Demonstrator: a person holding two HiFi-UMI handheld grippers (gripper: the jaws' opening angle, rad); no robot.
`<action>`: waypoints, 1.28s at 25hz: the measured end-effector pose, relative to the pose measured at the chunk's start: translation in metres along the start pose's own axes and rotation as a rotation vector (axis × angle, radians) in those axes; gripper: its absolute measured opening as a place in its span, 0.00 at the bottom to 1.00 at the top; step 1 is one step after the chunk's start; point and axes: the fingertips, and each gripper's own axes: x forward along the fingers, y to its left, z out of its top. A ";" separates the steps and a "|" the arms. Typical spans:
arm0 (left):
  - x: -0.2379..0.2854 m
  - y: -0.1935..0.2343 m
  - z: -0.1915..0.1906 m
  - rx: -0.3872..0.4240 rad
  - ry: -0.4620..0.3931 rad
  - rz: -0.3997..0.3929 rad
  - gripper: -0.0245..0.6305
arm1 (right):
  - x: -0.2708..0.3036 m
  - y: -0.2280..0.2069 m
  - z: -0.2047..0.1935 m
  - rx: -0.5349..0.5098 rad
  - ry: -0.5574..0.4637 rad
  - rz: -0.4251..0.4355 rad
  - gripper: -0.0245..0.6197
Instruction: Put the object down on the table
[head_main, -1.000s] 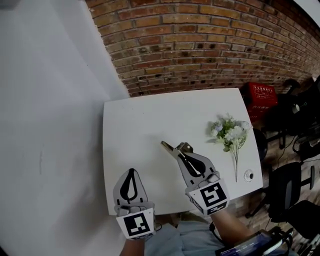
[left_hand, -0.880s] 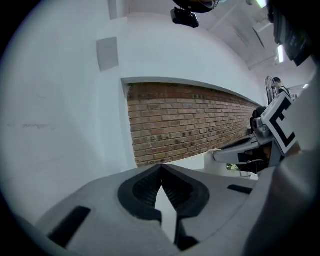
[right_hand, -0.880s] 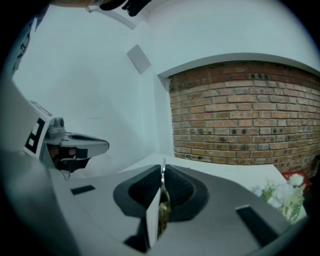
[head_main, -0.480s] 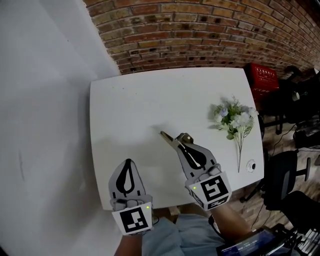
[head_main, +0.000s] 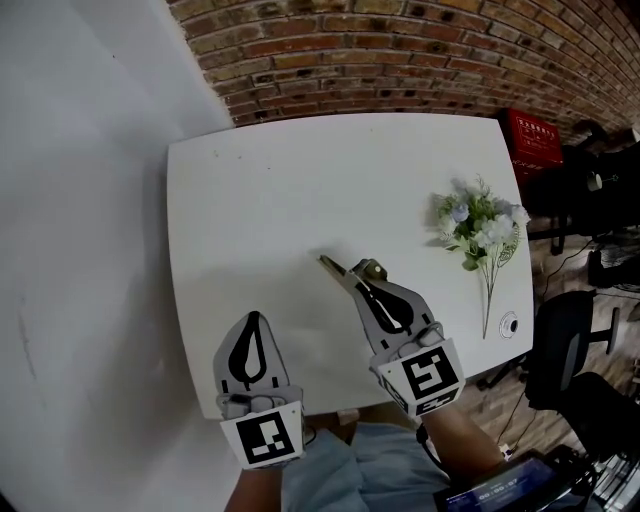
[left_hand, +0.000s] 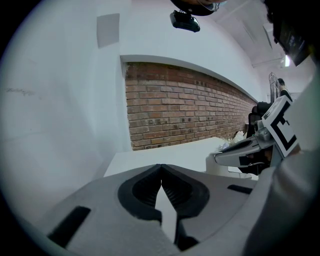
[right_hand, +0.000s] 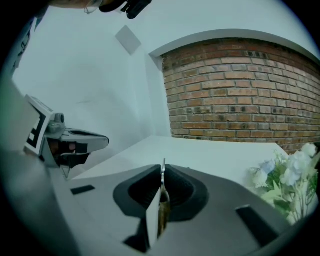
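My right gripper (head_main: 358, 286) is shut on a thin brass-coloured metal tool (head_main: 343, 272), whose pointed end sticks out up and to the left, just above the white table (head_main: 300, 180). In the right gripper view the tool (right_hand: 162, 212) stands edge-on, pinched between the two pads of the right gripper (right_hand: 163, 169). My left gripper (head_main: 252, 320) hovers over the table's near left edge with its jaws shut on nothing; in the left gripper view its tips (left_hand: 160, 167) meet.
A bunch of white and pale blue artificial flowers (head_main: 480, 225) lies at the table's right side, with a small white round thing (head_main: 509, 324) near the stem end. A brick wall stands behind. A red crate (head_main: 535, 140) and black chairs (head_main: 565, 340) are to the right.
The head view has shifted: the table now looks larger and the flowers sit further right. Both grippers keep their places, and the right one still grips the tool.
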 end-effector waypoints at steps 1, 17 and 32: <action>0.001 0.000 -0.001 0.001 0.002 -0.002 0.05 | 0.001 0.000 -0.002 0.001 0.003 0.000 0.09; 0.018 -0.002 -0.024 -0.003 0.056 -0.030 0.05 | 0.013 -0.004 -0.030 0.048 0.051 -0.006 0.09; 0.028 -0.004 -0.035 0.002 0.093 -0.039 0.05 | 0.020 -0.006 -0.046 0.076 0.073 0.012 0.09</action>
